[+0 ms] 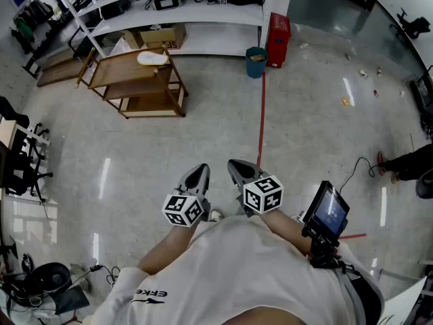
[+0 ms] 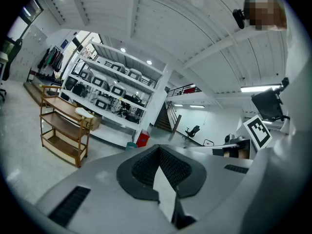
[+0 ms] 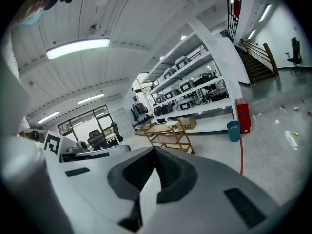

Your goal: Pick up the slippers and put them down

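Workshop floor [image 1: 304, 114], head view: a wooden trolley [image 1: 111, 73] is stood before white shelving [image 1: 203, 15]. One pale slipper [image 1: 152, 58] is laid on its top shelf; a second cannot be made out. The left gripper [image 1: 201, 171] and right gripper [image 1: 234, 166] are held side by side at the person's waist, well apart from the trolley, which lies ahead and to the left.

Left gripper view: jaws are clenched, tips met, nothing between. The slipper is seen far off at left.

Right gripper view: jaws are clenched and empty. The slipper is seen ahead, distant.

Risk judged: if the jaws were not opened before arrival, the slipper could be shoved off the shelf edge.
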The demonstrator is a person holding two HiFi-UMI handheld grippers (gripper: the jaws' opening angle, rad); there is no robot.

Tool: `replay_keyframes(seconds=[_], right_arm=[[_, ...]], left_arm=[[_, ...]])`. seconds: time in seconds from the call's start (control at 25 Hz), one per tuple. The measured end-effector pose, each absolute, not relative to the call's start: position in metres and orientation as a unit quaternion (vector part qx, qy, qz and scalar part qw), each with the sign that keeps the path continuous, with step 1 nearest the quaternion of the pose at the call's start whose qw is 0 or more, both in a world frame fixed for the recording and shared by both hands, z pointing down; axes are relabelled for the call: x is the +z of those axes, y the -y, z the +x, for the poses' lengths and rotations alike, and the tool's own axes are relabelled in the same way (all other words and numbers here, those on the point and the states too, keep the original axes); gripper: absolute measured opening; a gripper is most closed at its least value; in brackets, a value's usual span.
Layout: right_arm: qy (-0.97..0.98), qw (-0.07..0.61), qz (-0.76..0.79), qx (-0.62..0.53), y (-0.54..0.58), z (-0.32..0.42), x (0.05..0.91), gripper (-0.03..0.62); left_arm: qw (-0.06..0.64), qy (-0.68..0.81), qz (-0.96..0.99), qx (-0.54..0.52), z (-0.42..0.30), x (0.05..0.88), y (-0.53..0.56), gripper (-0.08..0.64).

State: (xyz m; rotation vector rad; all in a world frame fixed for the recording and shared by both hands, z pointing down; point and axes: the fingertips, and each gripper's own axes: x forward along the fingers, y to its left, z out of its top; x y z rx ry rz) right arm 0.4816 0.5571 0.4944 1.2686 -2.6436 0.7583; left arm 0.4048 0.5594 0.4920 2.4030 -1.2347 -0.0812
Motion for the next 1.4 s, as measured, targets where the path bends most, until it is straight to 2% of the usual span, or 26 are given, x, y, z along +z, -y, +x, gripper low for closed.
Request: replay_keyframes(seconds=[0.88,1.4], right_arm=[[0.866,0.039,0.423,0.264,-0.552,0.486,0.500,0.002],[0.862,0.046,0.428,0.266,-0.542,0.448,0.495,0.002]], left_arm=[[0.228,0.449,0.863,-0.031,0.404,0.500,-0.556,0.003],[0.241,0.433,0.867,-0.046,0.369,0.495,-0.544,0.003]])
